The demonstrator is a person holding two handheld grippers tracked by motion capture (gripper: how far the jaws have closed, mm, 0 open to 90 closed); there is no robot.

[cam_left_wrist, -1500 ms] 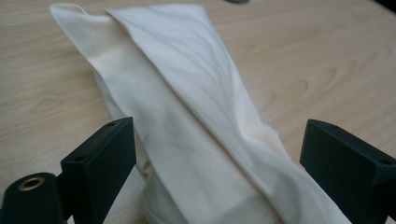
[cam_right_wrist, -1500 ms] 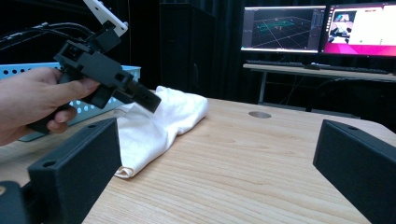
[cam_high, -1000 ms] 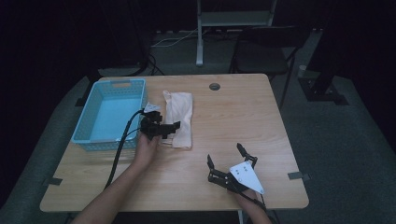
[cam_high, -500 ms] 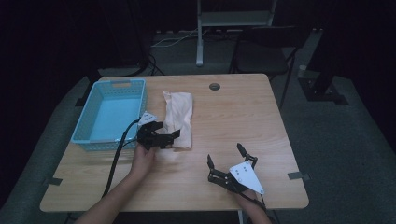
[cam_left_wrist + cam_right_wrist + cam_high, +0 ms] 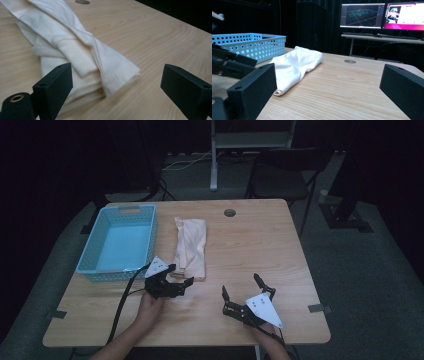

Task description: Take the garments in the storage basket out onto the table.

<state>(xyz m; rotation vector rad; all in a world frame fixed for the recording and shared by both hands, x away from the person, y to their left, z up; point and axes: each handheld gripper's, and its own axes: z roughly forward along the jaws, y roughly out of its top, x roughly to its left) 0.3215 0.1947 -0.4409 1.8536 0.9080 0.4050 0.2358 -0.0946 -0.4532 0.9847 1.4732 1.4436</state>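
Dark room, pale wooden table (image 5: 250,250), folded cloth (image 5: 190,247), left gripper (image 5: 181,283) and right gripper (image 5: 241,289) both open.

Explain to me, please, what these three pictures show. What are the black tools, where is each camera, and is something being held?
A person sits at a wooden table and holds a hand tool in each hand. Each tool is a gripper with two black jaws that open and shut.

The high view is taken from a fixed camera above the table. In it you see the left gripper and the right gripper.

The other two pictures come from small cameras riding on the grippers, looking out between their own jaws.

On the table lie a folded cream cloth and an empty blue basket beside it.

Nothing is held. Both grippers stand open, and the left one is close to the near end of the cloth.
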